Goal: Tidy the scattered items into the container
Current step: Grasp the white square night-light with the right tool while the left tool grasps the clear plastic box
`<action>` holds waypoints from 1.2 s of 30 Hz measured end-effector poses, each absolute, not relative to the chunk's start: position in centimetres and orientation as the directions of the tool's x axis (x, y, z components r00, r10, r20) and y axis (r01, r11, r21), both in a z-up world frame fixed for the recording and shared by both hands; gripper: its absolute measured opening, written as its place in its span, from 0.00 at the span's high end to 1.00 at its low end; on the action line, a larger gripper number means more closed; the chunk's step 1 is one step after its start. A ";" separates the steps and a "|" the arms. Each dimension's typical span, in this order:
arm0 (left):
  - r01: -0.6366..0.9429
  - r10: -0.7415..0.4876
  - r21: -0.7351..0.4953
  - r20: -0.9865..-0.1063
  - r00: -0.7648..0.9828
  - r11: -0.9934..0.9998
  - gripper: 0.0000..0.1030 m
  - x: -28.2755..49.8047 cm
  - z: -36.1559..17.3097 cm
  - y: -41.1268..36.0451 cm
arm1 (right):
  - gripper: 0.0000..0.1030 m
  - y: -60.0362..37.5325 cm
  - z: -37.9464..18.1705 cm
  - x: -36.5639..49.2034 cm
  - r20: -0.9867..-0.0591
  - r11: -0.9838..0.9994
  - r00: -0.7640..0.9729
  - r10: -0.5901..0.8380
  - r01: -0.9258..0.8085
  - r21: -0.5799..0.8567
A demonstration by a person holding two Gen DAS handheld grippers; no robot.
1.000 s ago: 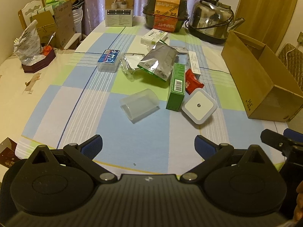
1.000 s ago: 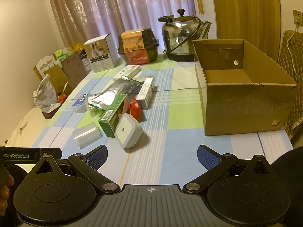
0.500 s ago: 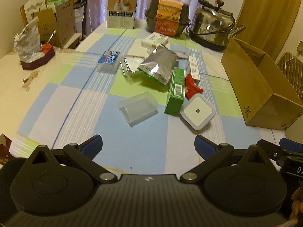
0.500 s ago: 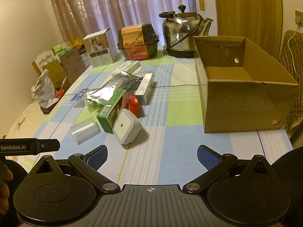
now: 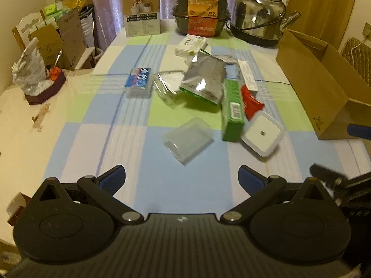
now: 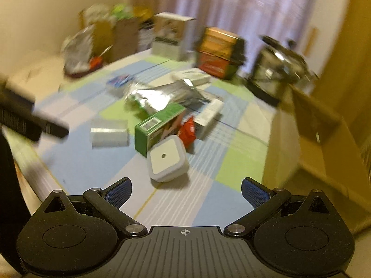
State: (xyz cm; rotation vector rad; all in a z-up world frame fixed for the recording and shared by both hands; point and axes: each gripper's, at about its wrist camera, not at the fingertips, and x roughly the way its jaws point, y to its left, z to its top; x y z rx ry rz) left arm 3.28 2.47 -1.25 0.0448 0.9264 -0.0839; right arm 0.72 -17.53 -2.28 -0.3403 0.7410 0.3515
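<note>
Scattered items lie mid-table: a clear plastic case [image 5: 188, 141], a green carton [image 5: 232, 109], a white square box [image 5: 262, 135], a red packet [image 5: 250, 102], a silver foil pouch [image 5: 205, 80] and a blue-labelled case [image 5: 139, 84]. The open cardboard box [image 5: 317, 81] stands at the right. My left gripper [image 5: 182, 180] hovers open over the near table edge, short of the clear case. My right gripper [image 6: 186, 191] is open too, just in front of the white square box [image 6: 167, 159], with the green carton [image 6: 160, 127] behind it and the cardboard box [image 6: 308, 134] to its right.
At the table's far end stand a white product box [image 5: 142, 11], a dark food container with an orange label [image 5: 203, 15] and a steel kettle [image 5: 259, 16]. A crumpled bag on a dark tray [image 5: 34, 78] sits left. The checked tablecloth [image 5: 97, 134] covers the table.
Both grippers moved forward toward the pile. The right wrist view has swung left and is now blurred, with the white square box much closer to its fingers.
</note>
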 end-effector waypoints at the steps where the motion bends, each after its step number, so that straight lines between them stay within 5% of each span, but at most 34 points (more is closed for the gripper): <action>1: 0.102 -0.049 0.015 -0.796 0.603 0.995 0.01 3.7 -1.2 2.7 | 0.00 -16.9 -2.8 1.0 -0.704 0.870 0.684 0.191 -0.451 -0.202; 18: 0.343 -0.115 0.112 -0.808 0.578 0.933 0.01 9.4 -4.4 3.5 | 0.00 -11.0 -9.4 6.7 -0.719 0.658 0.682 0.132 -0.603 -0.451; 21: 0.388 -0.133 0.123 -0.811 0.569 0.913 0.01 9.8 -5.2 3.2 | 0.19 -10.7 -10.0 7.3 -0.725 0.634 0.677 0.127 -0.617 -0.465; 31: 0.524 -0.178 0.167 -0.819 0.546 0.835 0.01 10.9 -7.3 2.6 | 0.19 -10.6 -10.9 7.6 -0.720 0.594 0.686 0.106 -0.624 -0.507; 33: 0.541 -0.187 0.168 -0.820 0.541 0.824 0.01 11.1 -7.7 2.5 | 0.33 -10.9 -11.0 7.9 -0.720 0.604 0.687 0.102 -0.618 -0.503; 36: 0.550 -0.191 0.167 -0.823 0.534 0.818 0.01 11.7 -8.3 2.4 | 0.33 -11.3 -10.9 7.8 -0.721 0.617 0.684 0.113 -0.617 -0.489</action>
